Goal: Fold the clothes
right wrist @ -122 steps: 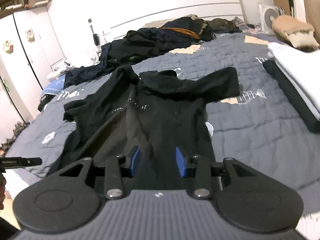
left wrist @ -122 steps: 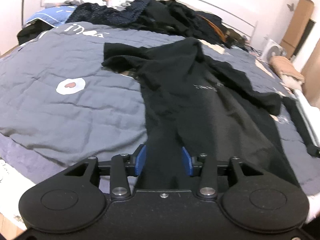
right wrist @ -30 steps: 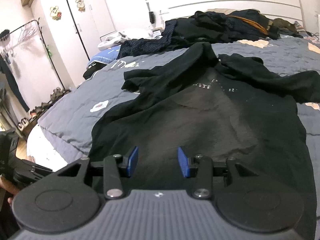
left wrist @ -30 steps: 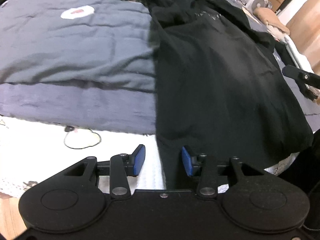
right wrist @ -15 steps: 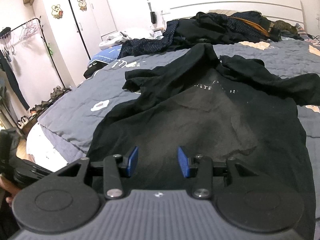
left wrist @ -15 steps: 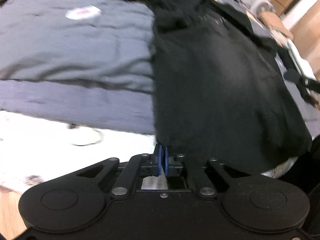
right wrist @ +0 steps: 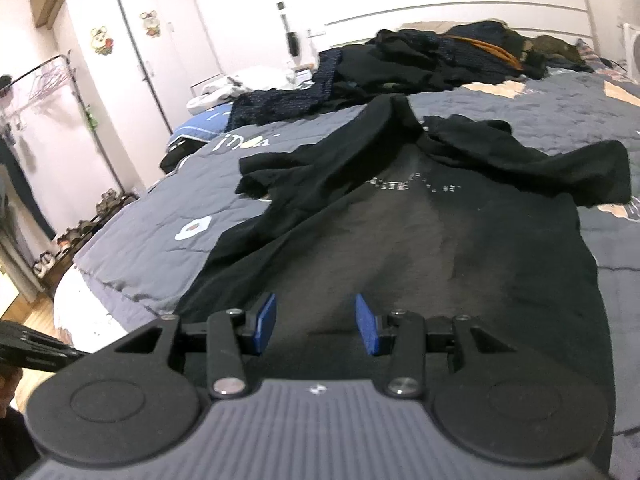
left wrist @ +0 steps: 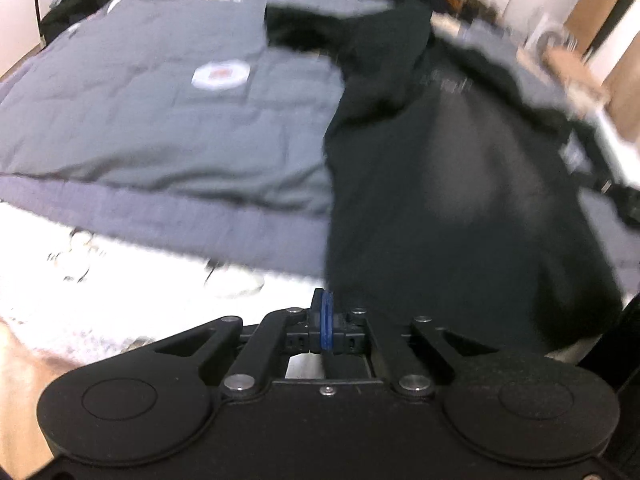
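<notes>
1. The left gripper [left wrist: 325, 314], which stood spread over the hem a second ago, now has its blue pads pressed flat together at the lower left corner of the black short-sleeved T-shirt [left wrist: 448, 184]. They meet right at the hem's edge; whether cloth is truly caught between them I cannot tell, as the view is smeared with motion.
2. That blur says the left hand is already on the move, seemingly lifting or pulling the corner.
3. The right gripper [right wrist: 316, 324] has not changed: its jaws stand wide apart, hovering over the shirt's lower middle, gripping nothing.
4. The shirt lies spread face-up on the grey quilted bedspread [right wrist: 152, 248], hem over the bed's near edge, sleeves rumpled.
5. To my eye the fold is only starting; the right corner still needs catching.
</notes>
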